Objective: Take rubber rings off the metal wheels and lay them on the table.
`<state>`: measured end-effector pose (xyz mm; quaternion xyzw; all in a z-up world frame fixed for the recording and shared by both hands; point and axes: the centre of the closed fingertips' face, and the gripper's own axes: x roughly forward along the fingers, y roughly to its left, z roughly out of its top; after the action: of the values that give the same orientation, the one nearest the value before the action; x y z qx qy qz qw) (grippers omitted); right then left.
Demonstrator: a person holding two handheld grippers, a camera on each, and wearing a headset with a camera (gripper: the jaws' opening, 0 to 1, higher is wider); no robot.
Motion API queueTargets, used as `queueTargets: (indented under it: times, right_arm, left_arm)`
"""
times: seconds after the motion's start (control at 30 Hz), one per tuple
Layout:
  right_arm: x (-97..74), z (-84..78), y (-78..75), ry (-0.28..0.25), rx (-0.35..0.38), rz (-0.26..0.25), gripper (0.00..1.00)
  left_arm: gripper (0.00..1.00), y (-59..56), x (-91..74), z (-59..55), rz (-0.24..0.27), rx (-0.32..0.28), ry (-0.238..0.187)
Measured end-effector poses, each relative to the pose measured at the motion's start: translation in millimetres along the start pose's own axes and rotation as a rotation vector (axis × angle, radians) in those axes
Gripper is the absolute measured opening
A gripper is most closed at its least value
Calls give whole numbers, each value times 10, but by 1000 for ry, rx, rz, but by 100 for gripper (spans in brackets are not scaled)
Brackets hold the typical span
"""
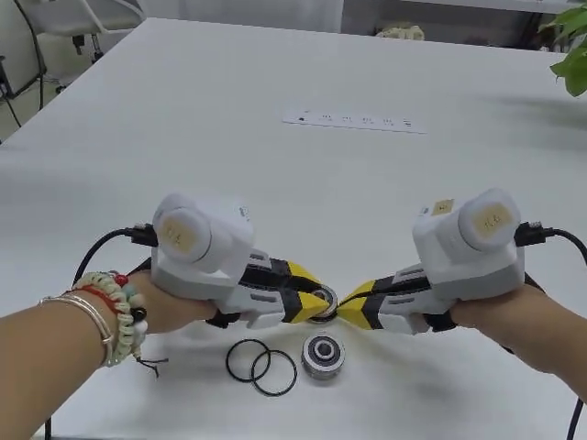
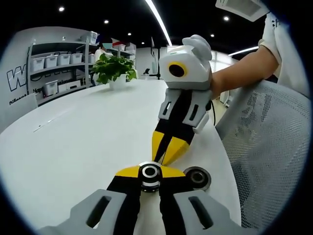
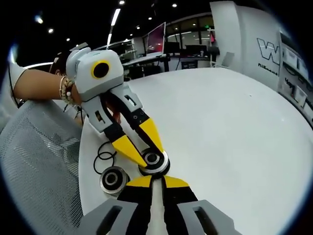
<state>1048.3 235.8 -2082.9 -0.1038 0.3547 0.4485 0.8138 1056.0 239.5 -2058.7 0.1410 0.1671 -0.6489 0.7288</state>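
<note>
My left gripper (image 1: 315,303) is shut on a small metal wheel (image 1: 325,299), held a little above the white table (image 1: 275,183); its own view shows that wheel (image 2: 149,176) clamped between the yellow tips. My right gripper (image 1: 343,310) faces it with jaws together, tips touching the wheel's rim (image 3: 154,160). Whether they pinch a rubber ring there is hidden. A second metal wheel (image 1: 323,356) stands on the table just below the grippers. Two black rubber rings (image 1: 261,366) lie overlapping to its left, also seen as rubber rings (image 3: 103,157) in the right gripper view.
A white power strip (image 1: 354,120) lies mid-table, far beyond the grippers. A green plant (image 1: 573,55) stands at the far right corner. A grey mesh chair (image 2: 274,147) sits at the table's near edge. Cables trail from both grippers.
</note>
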Motion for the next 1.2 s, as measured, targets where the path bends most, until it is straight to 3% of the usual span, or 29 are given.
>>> queueTargets:
  times: [0.17,0.27,0.33,0.37,0.4,0.53,0.57,0.63,0.7,0.73,0.87,0.97,1.0,1.13,1.2]
  right_arm:
    - [17,16,-9,3,1,-2,8]
    - [2,10,-10,-8,59,5,15]
    - [17,52,58,-25,44,30,15]
    - [20,37,31,-2,-30,-1,15]
    - [26,65,56,-12,-53,7,15]
    - [4,51,39,-11,-50,8,14]
    - [-6,10,6,14,-83,-11,12]
    - [1,10,25,16,-108,-7,9]
    - [-7,-18,0,38,-110,-25,0]
    - [-4,-19,-33,41,-129,-45,0]
    - [-9,-7,-6,54,-114,-44,0]
    - [-19,-27,-10,65,-19,-51,0]
    - [-22,-19,-16,57,69,-52,0]
    - [-26,-54,-40,24,306,-18,0]
    - [-33,-55,-57,21,332,-23,0]
  left_arm:
    - [8,-7,3,2,-1,-2,-1]
    - [8,-3,4,-1,-1,-5,-3]
    - [8,-4,5,0,-2,-5,-3]
    - [8,-3,5,0,-2,-4,-2]
    - [8,-3,5,0,-2,-4,-2]
    - [8,-2,7,-2,-1,-6,-2]
    - [8,-1,7,-3,-1,-7,-2]
    - [8,0,9,-4,0,-7,-1]
    - [8,2,9,-5,0,-8,-1]
    - [8,1,11,-5,0,-9,-1]
    - [8,-2,15,-4,2,-6,1]
    - [8,-4,18,-5,1,-4,2]
    - [8,-4,18,-5,1,-3,2]
    - [8,-5,19,-6,0,-2,1]
    - [8,-6,20,-6,-1,-2,1]
